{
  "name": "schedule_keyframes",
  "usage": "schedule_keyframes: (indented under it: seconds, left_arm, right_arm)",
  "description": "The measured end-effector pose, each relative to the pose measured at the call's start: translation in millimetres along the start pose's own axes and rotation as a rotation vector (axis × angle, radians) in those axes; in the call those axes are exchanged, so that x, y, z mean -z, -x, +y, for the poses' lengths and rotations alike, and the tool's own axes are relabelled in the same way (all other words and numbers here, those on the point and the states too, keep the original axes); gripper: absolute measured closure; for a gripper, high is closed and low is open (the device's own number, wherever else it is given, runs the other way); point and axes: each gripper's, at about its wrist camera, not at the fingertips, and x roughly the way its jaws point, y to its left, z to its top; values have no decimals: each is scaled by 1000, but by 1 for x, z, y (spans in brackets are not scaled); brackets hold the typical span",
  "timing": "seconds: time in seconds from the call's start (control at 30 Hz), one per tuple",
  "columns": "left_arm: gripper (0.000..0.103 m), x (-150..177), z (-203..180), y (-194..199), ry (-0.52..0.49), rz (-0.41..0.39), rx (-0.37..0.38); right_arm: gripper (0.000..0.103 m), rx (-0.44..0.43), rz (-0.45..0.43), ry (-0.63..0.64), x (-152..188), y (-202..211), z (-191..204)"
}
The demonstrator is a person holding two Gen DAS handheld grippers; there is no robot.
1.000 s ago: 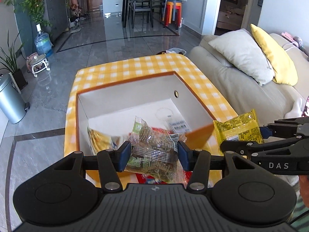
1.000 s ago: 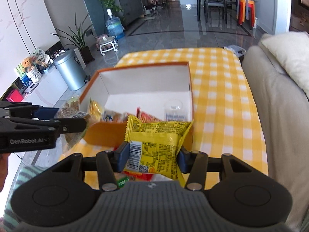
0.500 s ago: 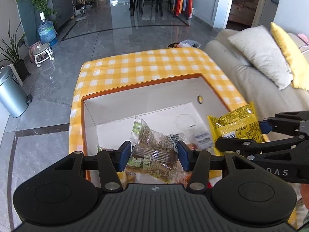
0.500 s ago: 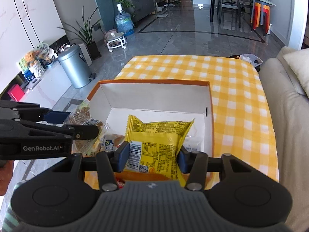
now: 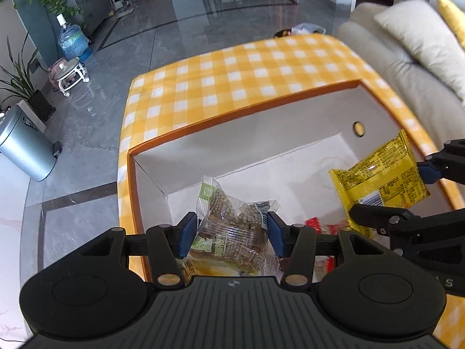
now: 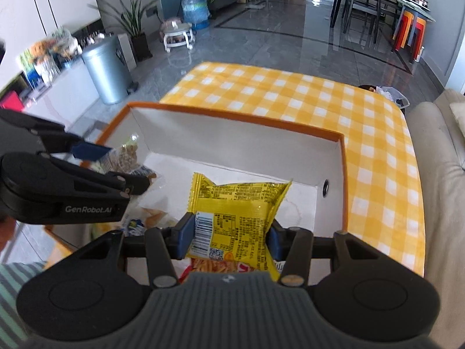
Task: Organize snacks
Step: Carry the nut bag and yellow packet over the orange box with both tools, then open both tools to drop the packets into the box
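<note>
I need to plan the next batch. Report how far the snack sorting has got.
Done: a few packets, one red, already lie at the near end of the orange-rimmed box. In hand: the left gripper is clamped on a clear packet of brown biscuits, the right gripper on a yellow packet, both held over the box. Left: release both inside. Any snacks outside the box are out of view.

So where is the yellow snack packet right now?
The yellow snack packet is clamped in the right gripper, held over the right part of the open orange-rimmed box, beside the left gripper and its clear biscuit packet.
</note>
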Motion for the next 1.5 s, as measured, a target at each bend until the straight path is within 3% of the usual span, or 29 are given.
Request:
schedule_keyframes:
  seconds: [0.37, 0.8, 1.1, 1.33, 1.5]
  left_arm:
    - [45, -12, 1, -35, -50, 74, -34]
    - [43, -8, -2, -52, -49, 149, -32]
    - [41, -8, -2, -45, -56, 131, -40]
    - [34, -10, -2, -25, -57, 80, -28]
    - [32, -8, 0, -5, -44, 35, -42]
  right_arm:
    - [54, 16, 97, 1, -10, -52, -2]
    - [51, 29, 192, 0, -8, -74, 0]
    - [48, 49, 189, 3, -8, -68, 0]
    - [29, 71, 182, 4, -10, -60, 2]
    - [23, 81, 153, 2, -12, -46, 5]
